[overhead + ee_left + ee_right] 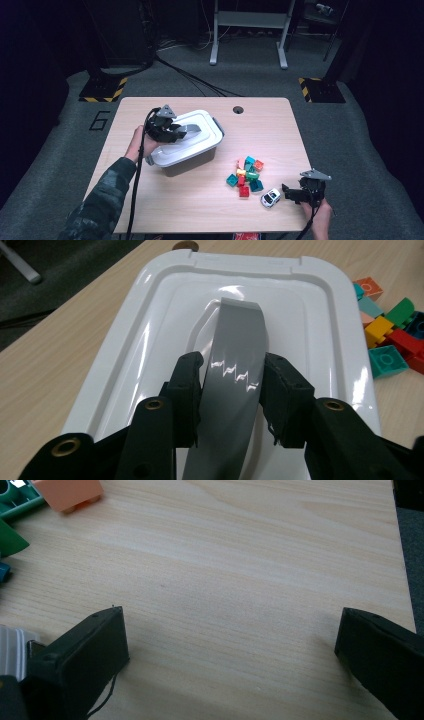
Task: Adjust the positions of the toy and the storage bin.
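Grey handle [235, 375]: arched strap across the middle of the white lid [320, 340], seen between the two black jaws in the left gripper view.
Left gripper [232, 390]: jaws closed against both sides of the handle, pads pressing on it; no earlier picture to compare.
Box [187, 160]: white-lidded tub, darker below, on the left half of the wooden table [270, 120], the lid sitting on it.
Left hand [140, 145]: at the box's near-left corner, holding the gripper over the lid.
Right gripper [230, 645]: jaws spread wide over bare wood, nothing between them.
Toy car [270, 197]: small, white, just left of the right gripper; touching or not, hard to tell.
Blocks [246, 175]: loose pile of red, teal, green, yellow and peach, between box and car.
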Demonstrator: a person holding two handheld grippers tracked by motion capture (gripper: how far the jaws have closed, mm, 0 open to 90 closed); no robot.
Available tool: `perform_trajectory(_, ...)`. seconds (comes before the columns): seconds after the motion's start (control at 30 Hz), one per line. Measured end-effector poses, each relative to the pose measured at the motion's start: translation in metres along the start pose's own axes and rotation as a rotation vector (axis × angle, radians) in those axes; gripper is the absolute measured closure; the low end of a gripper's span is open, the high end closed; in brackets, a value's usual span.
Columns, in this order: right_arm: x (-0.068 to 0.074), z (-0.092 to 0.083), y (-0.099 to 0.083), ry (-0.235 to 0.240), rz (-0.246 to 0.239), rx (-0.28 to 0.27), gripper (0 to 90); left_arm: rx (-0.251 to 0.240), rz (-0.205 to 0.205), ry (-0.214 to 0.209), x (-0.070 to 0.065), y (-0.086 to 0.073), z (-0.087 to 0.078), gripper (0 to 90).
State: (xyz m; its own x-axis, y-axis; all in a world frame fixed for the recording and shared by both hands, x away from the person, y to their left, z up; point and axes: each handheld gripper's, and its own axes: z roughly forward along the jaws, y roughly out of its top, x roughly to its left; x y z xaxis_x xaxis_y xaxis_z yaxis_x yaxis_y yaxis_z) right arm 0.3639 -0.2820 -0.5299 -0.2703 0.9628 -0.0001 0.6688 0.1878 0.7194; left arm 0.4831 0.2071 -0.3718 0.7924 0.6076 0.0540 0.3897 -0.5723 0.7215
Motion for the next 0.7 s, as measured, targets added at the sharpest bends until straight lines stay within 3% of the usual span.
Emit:
perform_trajectory(0.1, 0.000, 0.000, 0.000, -0.001, 0.000, 0.000, 0.0, -0.002, -0.021, 0.007, -0.012, 0.003, 0.003, 65.1)
perform_trajectory(0.23, 0.000, 0.000, 0.000, -0.003, -0.001, 0.001, 0.0, 0.018, -0.017, 0.042, -0.022, 0.008, 0.005, 65.8)
perform_trajectory(0.33, 0.000, 0.000, 0.000, -0.003, -0.001, 0.001, 0.0, 0.019, -0.008, 0.050, -0.023, 0.012, 0.008, 57.7)
perform_trajectory(0.4, 0.000, 0.000, 0.000, -0.003, -0.001, 0.001, 0.0, 0.026, 0.016, 0.051, -0.023, 0.015, 0.010, 54.2)
perform_trajectory(0.5, 0.000, 0.000, 0.000, -0.001, 0.001, 0.000, 0.0, 0.041, 0.054, 0.048, -0.023, 0.017, 0.014, 64.2)
perform_trajectory(0.6, 0.000, 0.000, 0.000, -0.001, 0.001, 0.000, 0.0, 0.037, 0.048, 0.047, -0.023, 0.017, 0.015, 65.8)
perform_trajectory(0.7, 0.000, 0.000, 0.000, 0.000, 0.000, 0.000, 0.0, 0.029, -0.008, 0.059, -0.025, 0.018, 0.017, 66.3)
